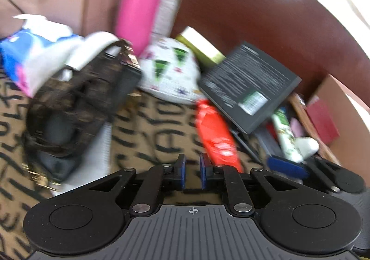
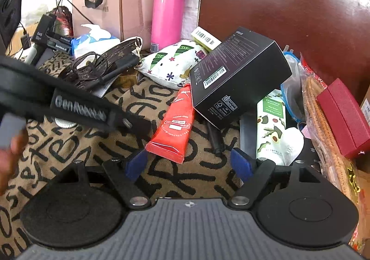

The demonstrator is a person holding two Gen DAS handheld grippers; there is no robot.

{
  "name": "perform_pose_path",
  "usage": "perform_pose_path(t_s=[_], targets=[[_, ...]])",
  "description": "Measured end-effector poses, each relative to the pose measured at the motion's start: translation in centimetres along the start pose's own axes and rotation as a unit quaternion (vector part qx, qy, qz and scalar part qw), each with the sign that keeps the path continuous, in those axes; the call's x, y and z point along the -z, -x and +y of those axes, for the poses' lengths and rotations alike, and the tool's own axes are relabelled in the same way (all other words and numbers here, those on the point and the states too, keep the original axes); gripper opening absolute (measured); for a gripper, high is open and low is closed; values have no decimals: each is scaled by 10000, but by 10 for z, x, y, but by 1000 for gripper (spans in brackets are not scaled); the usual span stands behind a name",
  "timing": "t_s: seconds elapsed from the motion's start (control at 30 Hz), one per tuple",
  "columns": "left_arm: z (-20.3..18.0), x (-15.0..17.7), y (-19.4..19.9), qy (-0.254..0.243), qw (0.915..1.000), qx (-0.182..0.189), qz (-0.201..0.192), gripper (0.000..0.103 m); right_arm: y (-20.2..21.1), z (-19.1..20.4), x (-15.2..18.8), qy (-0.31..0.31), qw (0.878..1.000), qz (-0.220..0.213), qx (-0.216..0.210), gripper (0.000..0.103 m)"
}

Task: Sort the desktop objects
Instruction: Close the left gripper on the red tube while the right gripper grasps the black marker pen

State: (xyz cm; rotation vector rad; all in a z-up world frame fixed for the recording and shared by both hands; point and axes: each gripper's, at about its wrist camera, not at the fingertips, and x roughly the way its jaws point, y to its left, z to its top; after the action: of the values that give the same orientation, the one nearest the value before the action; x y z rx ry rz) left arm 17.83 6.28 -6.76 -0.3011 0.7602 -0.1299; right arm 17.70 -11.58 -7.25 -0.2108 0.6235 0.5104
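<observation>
Sorting barely begun, by look of it. Bench [image 2: 175, 176] cluttered: red tube [image 2: 175, 123] near centre, black box [image 2: 238, 75] lying over its far end, pink bottle [image 2: 165, 10] far. Right gripper [image 2: 188, 164] jaws released, empty; left gripper [image 1: 192, 173] jaws nearly clenched, empty.

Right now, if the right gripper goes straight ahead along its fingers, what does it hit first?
Probably the red squeeze tube lying on the tan black-lettered cloth: its crimped end sits just ahead of the open right gripper, slightly left of centre. The black cardboard box comes behind. Depth is uncertain.
</observation>
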Motion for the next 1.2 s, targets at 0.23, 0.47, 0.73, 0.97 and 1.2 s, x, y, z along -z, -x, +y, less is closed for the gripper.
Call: perform_pose_path(t_s=[0.23,0.47,0.73,0.97,1.2], targets=[[-17,-6,-4,-187,9985,504,97,61,9,2,3,299,9995,26,108,72],[-39,-1,-27,-515,9974,459,209,57,17,4,6,534,9977,-7,426,57],[-7,-4,-19,-59,9999,103,99,28,11,0,-2,485,9972,-55,558,50],[-9,-5,-6,-11,9983,566,166,54,-4,-3,-9,509,9961,-23,723,29],[-31,-10,-26,-233,9983,496,215,68,-8,-4,-9,671,9952,84,712,23]])
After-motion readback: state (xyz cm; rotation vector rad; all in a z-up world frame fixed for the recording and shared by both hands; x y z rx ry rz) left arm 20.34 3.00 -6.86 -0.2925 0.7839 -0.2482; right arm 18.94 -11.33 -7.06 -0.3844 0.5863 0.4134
